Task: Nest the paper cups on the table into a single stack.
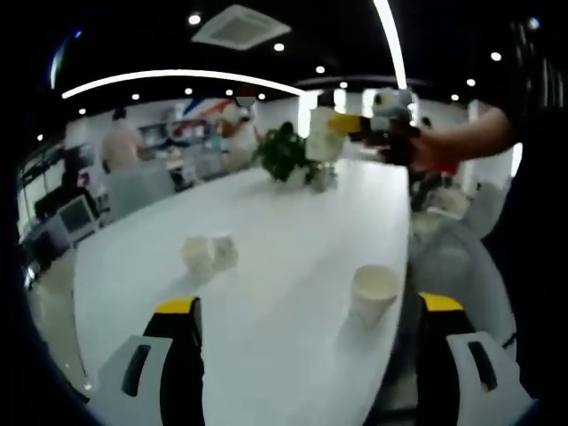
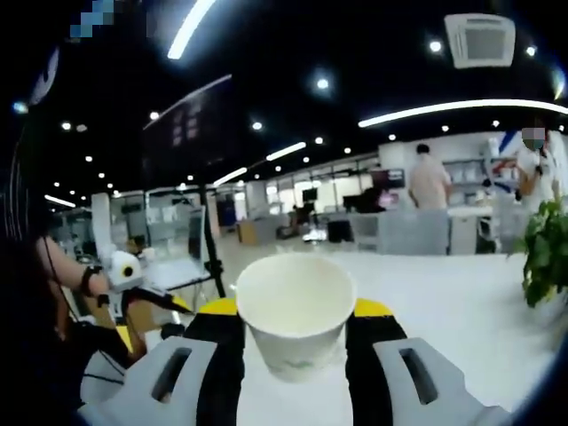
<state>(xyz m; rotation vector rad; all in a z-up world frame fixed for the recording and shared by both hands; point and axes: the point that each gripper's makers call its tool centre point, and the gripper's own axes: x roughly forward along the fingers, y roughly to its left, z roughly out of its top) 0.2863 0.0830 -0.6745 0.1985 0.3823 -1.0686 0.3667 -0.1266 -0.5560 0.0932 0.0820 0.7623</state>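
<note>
My left gripper (image 1: pixel 308 306) stands wide open above the long white table (image 1: pixel 293 222), nothing between its jaws. Two white paper cups (image 1: pixel 197 256) (image 1: pixel 224 248) stand close together on the table ahead to the left. A third paper cup (image 1: pixel 374 293) stands upright near the table's right edge. My right gripper (image 2: pixel 295 311) is shut on another white paper cup (image 2: pixel 295 324), held upright with its mouth up. In the left gripper view, that right gripper (image 1: pixel 386 124) is raised at the upper right with its cup (image 1: pixel 323 135). The left gripper (image 2: pixel 133 284) shows at the left of the right gripper view.
A potted green plant (image 1: pixel 286 153) (image 2: pixel 546 248) stands on the table farther along. Office chairs (image 1: pixel 138 186) line the far side, and people stand in the background. A person's forearm (image 1: pixel 461 142) reaches in from the right.
</note>
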